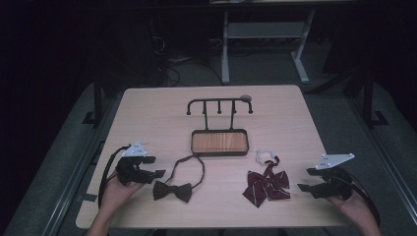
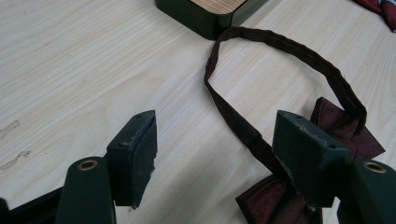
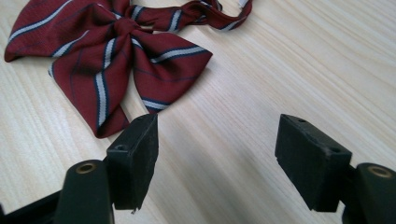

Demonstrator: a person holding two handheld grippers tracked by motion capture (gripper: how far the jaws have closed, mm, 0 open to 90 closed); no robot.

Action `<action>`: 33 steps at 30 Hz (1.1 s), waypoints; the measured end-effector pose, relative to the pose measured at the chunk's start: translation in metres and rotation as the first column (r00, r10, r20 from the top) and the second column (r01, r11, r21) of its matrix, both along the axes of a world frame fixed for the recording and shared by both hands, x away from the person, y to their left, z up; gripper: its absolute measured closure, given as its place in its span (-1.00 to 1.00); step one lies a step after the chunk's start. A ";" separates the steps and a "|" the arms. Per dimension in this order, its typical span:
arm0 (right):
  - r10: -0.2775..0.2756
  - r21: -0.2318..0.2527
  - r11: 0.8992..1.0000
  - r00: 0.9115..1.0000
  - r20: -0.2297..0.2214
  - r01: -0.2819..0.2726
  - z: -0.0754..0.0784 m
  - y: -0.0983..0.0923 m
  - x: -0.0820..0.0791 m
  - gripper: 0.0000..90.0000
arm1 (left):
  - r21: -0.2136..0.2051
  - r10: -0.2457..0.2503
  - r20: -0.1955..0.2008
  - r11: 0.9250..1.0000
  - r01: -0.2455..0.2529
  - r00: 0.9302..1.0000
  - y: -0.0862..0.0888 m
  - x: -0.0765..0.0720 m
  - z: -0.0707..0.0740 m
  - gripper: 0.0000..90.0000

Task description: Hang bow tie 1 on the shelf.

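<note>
High view, dark bow tie [image 1: 172, 191] flat, wings left-right

Dim room, grey floor [image 1: 275, 69], light wood table [image 1: 147, 113], white desk frame [image 1: 265, 30] behind.

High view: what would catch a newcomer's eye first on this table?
Two bow ties near the front edge: a plain dark bow tie at left, a red striped bow tie at right. Behind them, mid-table, a black hook stand rises over a wooden tray. The left hand-held gripper and right hand-held gripper flank the ties, jaws open.
</note>
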State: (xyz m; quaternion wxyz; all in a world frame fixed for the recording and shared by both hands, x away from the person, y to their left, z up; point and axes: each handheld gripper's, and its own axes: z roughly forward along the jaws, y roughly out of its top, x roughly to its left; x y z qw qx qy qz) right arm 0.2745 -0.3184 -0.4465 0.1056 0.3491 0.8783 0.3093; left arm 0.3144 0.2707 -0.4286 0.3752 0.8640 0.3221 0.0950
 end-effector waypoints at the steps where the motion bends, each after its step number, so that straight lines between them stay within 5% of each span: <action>1: 0.004 -0.002 1.000 1.000 0.002 -0.004 0.000 0.001 0.000 -0.34 | -0.004 0.004 0.002 1.000 -0.004 1.000 -0.001 0.000 0.000 -0.31; 13: 0.014 -0.013 1.000 1.000 0.024 -0.014 0.011 0.007 -0.002 -0.35 | 0.001 -0.012 0.002 1.000 0.012 1.000 -0.002 0.000 -0.001 -0.34; 33: 0.103 -0.065 0.992 0.994 -0.046 -0.106 0.042 0.046 0.030 -0.41 | -0.001 -0.005 0.018 1.000 0.005 1.000 0.002 -0.002 0.003 -0.36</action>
